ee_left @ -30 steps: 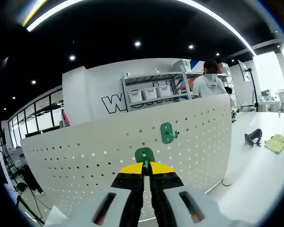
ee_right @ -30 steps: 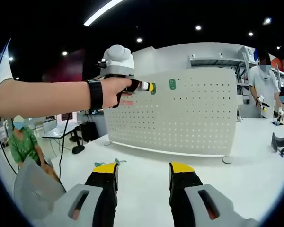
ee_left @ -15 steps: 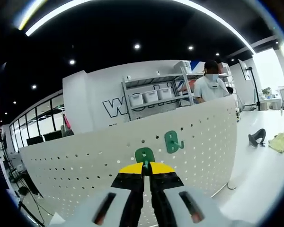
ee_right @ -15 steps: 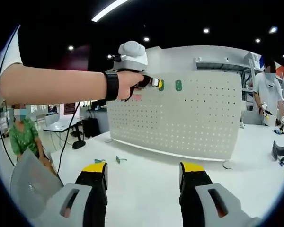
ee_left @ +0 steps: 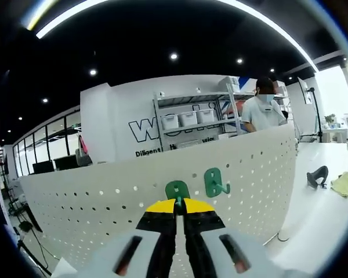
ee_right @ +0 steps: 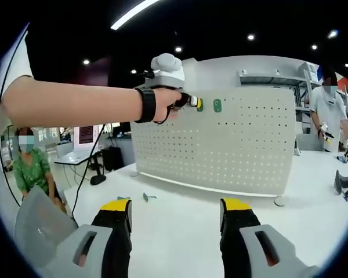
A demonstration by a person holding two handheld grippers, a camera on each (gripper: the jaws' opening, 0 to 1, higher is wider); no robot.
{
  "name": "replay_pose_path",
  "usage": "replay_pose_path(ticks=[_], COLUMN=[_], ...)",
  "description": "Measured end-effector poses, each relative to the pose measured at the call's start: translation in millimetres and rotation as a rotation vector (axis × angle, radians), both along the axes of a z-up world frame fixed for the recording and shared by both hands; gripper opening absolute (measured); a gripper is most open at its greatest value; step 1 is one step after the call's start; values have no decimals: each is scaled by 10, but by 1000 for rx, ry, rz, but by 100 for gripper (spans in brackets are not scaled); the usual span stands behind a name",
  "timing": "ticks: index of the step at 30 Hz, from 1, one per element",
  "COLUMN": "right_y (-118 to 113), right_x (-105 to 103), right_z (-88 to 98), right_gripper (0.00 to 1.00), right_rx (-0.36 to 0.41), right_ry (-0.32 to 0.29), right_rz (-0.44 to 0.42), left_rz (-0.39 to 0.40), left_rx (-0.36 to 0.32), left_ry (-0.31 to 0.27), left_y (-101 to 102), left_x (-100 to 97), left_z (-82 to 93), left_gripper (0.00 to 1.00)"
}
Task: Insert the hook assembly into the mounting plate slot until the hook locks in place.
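Observation:
In the left gripper view my left gripper (ee_left: 176, 202) is shut on a green hook (ee_left: 177, 189), held close to the upper part of the white pegboard (ee_left: 93, 205). A second green hook (ee_left: 214, 182) hangs mounted on the board just to its right. In the right gripper view my right gripper (ee_right: 175, 209) stands open and empty over the white table (ee_right: 180, 223). Farther off, the left gripper (ee_right: 192, 102) presses its green hook (ee_right: 199, 105) to the pegboard (ee_right: 232, 145), beside the mounted hook (ee_right: 217, 105).
A small green piece (ee_right: 147, 197) lies on the table before the board. A dark object (ee_left: 317, 175) and a yellow cloth (ee_left: 343, 183) lie at the right. People stand behind the board (ee_left: 265, 110) and sit at the left (ee_right: 29, 171). Shelving with bins (ee_left: 188, 119) stands behind.
The left gripper has drawn closer to the pegboard with its hook, nearing the mounted hook. The right gripper has stayed open, its jaws slightly wider than a second ago.

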State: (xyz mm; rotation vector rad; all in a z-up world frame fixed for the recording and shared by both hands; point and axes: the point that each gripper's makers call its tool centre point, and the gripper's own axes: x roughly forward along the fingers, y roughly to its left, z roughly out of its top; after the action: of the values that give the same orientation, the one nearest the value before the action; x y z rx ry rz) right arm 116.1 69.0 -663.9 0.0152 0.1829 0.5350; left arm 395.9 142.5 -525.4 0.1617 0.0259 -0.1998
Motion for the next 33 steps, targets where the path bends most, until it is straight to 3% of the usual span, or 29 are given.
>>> replay_pose_path(ticks=[19, 25, 33], right_y=[64, 61, 66], right_x=[7, -2, -3], right_z=[-21, -21, -21], right_gripper=[62, 62, 61], right_rx=[24, 30, 41], right_ry=[11, 11, 15], right_rz=[16, 11, 7], left_rz=[31, 40, 50], left_rx=[16, -13, 17], left_ry=[5, 12, 28], left_y=[-21, -29, -40], left_x=[115, 137, 165], left_z=[20, 7, -12], left_gripper=[3, 3, 4])
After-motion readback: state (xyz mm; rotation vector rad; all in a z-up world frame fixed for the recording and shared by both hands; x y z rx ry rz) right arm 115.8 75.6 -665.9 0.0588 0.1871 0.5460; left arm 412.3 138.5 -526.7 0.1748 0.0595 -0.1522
